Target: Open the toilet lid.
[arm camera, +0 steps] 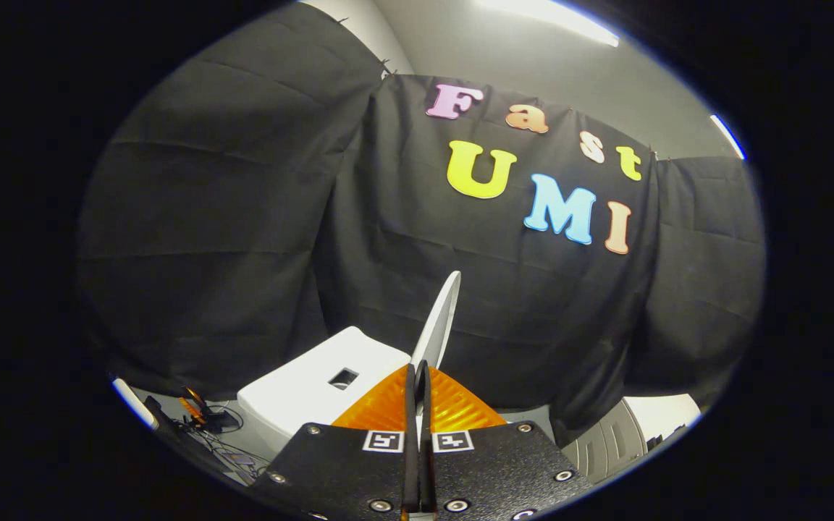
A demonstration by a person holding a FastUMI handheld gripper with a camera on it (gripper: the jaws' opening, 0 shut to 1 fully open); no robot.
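A: Black cloth [229, 217] hangs as the booth's wall on every side; grey ceiling above it with a strip light [554, 18]. What do we list below that?

B: Item one, white toilet tank [308, 383] with a small square opening in its top, standing ahead of the fingers. Item two, toilet lid [440, 322], white, seen edge-on, raised steeply and rising from between the fingers toward the cloth.

A: And the gripper [417, 405]?

B: Fingers drawn nearly together, a thin gap between them. The lid's lower edge runs down into that gap. We judge they are pinching it, but the contact itself is hidden, so we cannot tell for certain.

A: Sundries?

B: Loose cables and small orange-and-black gear [196, 412] on the floor beside the tank; a pale ribbed object [605, 441] further off on the other side.

A: Risks, as we judge them?

B: First: the lid stands near upright, not clearly resting back against the tank. Released short of its balance point, it could fall shut. Second: a thin hold on a smooth edge may slip if we pull at an angle to the hinge's arc. Third: pushing on too hard could knock the lid into the tank or strain the hinge.
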